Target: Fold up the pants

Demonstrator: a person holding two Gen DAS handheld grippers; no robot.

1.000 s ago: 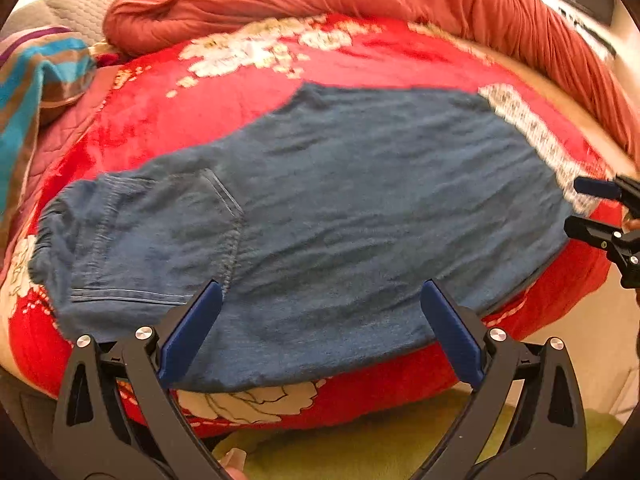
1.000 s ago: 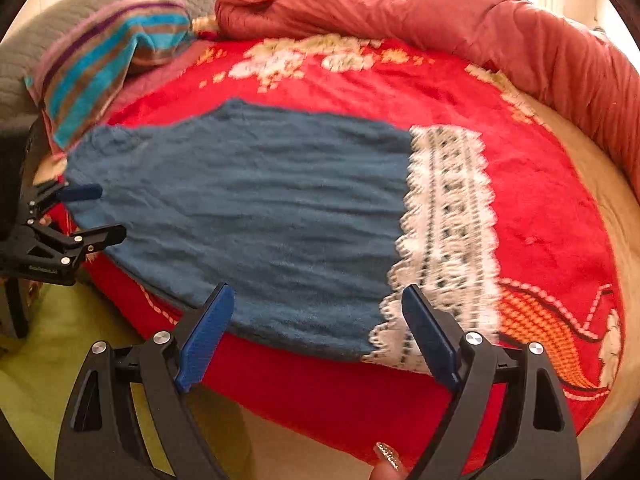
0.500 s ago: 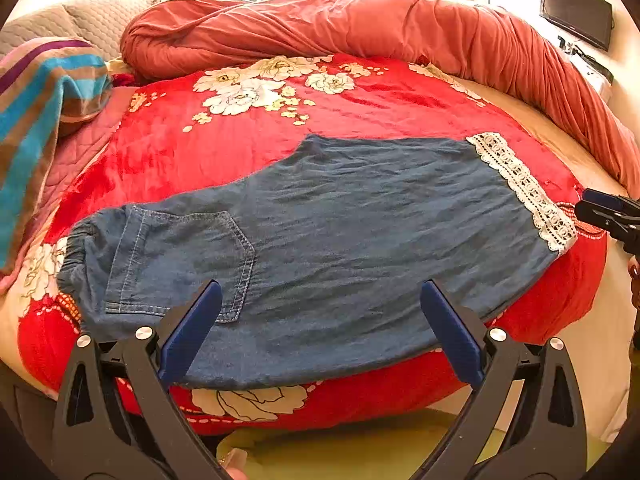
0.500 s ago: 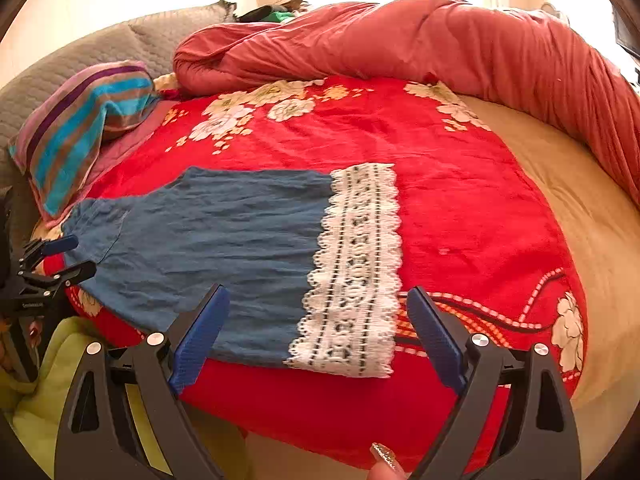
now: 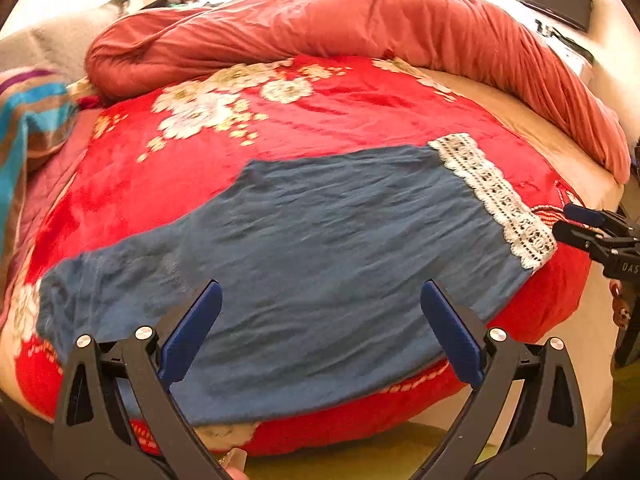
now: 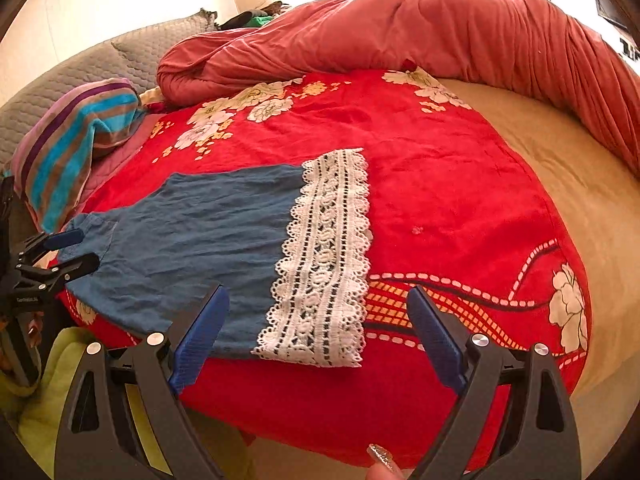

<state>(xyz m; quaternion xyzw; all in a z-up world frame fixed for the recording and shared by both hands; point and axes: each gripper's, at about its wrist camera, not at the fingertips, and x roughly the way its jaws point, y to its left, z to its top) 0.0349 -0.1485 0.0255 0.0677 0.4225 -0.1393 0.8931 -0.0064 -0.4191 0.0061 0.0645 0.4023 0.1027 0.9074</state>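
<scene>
Near blanket [image 6: 460, 200] edge, pants [image 5: 320, 260] flat

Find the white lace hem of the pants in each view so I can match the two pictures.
Left wrist: the lace hem runs diagonally at right of centre, at the far right end of the pants, just before the right gripper.
Right wrist: the lace hem is a wide band at centre, above the gap between the fingers.
Shared landmark: the striped pillow, at left in both.
</scene>
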